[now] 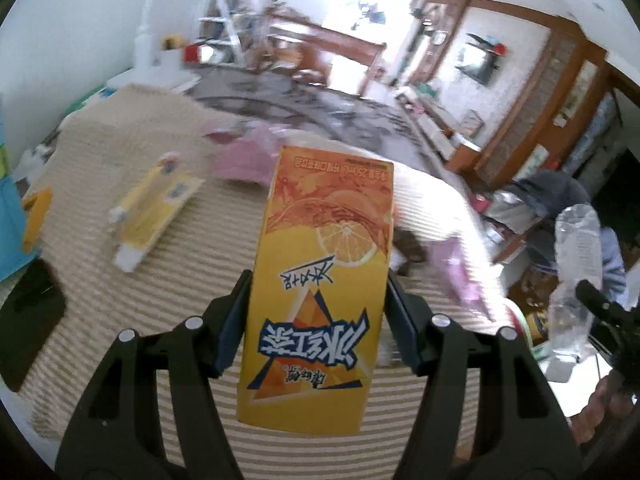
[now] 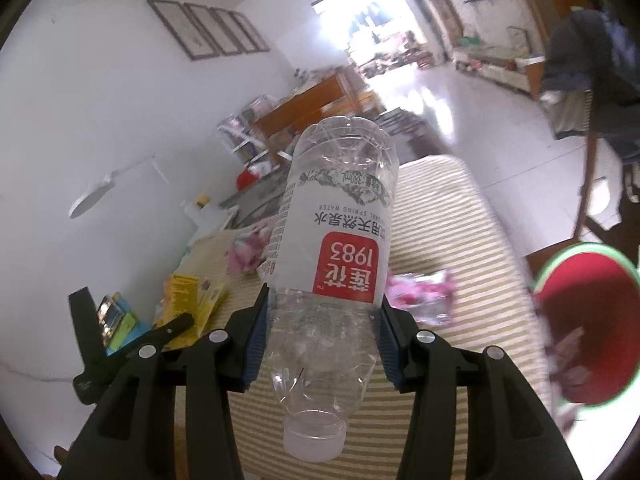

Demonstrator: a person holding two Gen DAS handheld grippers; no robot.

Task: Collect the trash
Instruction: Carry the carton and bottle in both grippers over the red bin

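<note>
Clamped upside down in the left gripper [image 1: 316, 320], 1 orange tea carton [image 1: 320, 288] above the striped table [image 1: 120, 300], and pinched cap-near in the right gripper [image 2: 320, 332], 1 empty water bottle [image 2: 332, 248], both likely bound for the red bin [image 2: 588, 320] at right.

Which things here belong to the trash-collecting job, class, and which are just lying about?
Part of the job:
- orange drink carton, held in the left hand-held gripper
- empty water bottle, held in the right hand-held gripper
- pink wrapper on the striped tablecloth
- red bin

Just lying about:
- framed pictures
- dark jacket
</note>
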